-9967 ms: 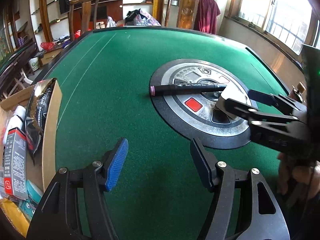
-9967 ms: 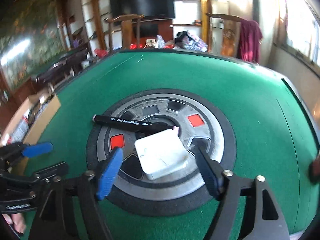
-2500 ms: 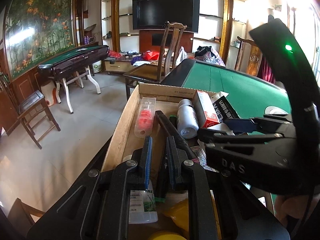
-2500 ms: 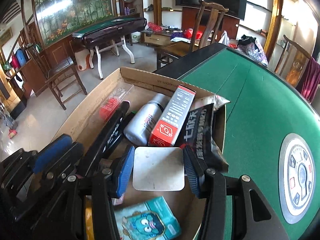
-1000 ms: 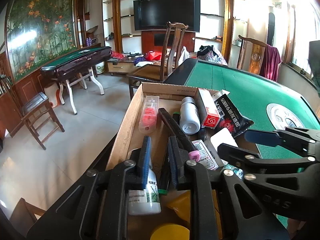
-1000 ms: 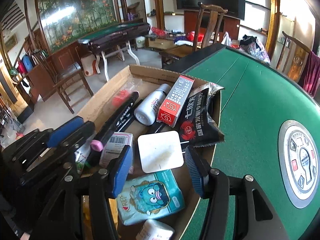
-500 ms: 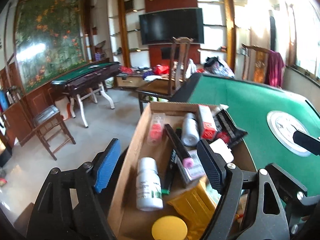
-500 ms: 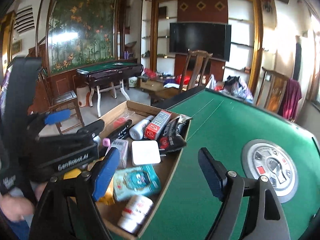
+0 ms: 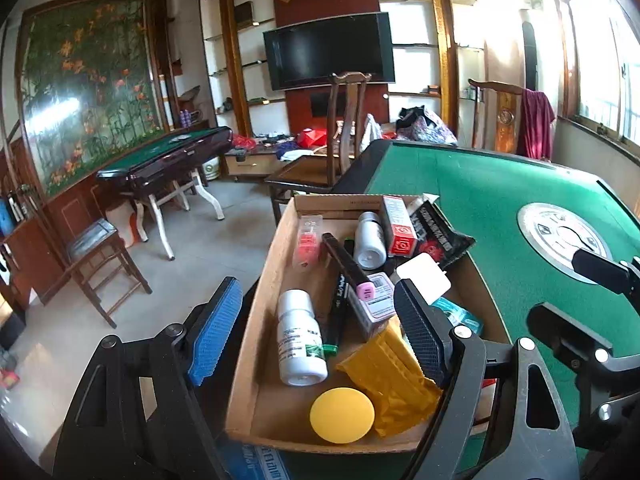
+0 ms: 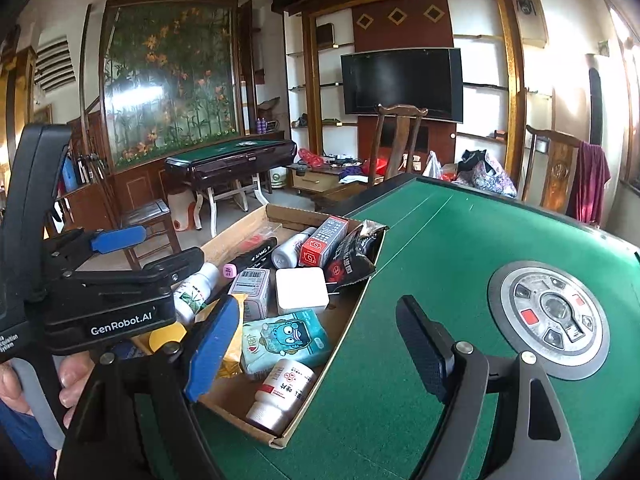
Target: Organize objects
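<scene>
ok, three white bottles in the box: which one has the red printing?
The white bottle at the box's near corner, beside the green felt, below the blue cartoon packet. The other two carry green leaf and plain labels.

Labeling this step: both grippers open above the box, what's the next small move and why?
Probably back both hands away from the cardboard box. The black marker and the white square adapter lie inside it, clear of the fingers of the left gripper and right gripper, whose jaws have just opened with nothing between them. The green table shows no loose items in either view.
</scene>
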Motion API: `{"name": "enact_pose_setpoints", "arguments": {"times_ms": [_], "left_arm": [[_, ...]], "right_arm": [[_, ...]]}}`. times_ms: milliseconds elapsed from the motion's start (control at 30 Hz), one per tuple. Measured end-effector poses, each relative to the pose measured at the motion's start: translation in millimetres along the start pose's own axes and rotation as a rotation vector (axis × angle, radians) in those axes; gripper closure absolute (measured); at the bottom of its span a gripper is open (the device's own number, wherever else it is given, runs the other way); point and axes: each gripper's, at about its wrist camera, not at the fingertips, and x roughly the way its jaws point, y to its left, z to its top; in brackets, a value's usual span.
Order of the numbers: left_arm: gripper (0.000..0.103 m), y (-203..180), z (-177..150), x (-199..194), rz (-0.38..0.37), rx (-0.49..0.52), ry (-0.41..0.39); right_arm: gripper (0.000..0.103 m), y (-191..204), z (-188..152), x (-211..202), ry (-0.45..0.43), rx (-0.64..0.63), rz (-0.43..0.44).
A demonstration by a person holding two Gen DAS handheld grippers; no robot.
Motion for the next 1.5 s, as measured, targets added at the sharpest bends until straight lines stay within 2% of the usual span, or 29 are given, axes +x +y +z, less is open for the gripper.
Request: {"name": "enact_pose_setpoints", "arguments": {"times_ms": [133, 400, 933, 1500], "left_arm": [[0.023, 0.4, -2.3, 6.6, 0.039, 0.009, 0.023], [0.023, 2.2, -5.0, 13.3, 0.061, 0.010, 0.031], [0.024, 3.9, -9.4, 8.3, 0.104, 0.016, -0.004], [0.024, 5.2, -9.7, 11.6, 0.083, 0.001, 0.021]], "right_arm": [[0.022, -0.2, -2.0, 1.1, 0.006, 0.001, 0.005], [0.022, -0.1, -5.2, 3.8, 0.022, 0.002, 0.011], [0.022, 0.6, -6.0, 4.1, 0.024, 0.001, 0.011], [0.022, 0.7, -6.5, 5.6, 0.028, 0.002, 0.017]]}}
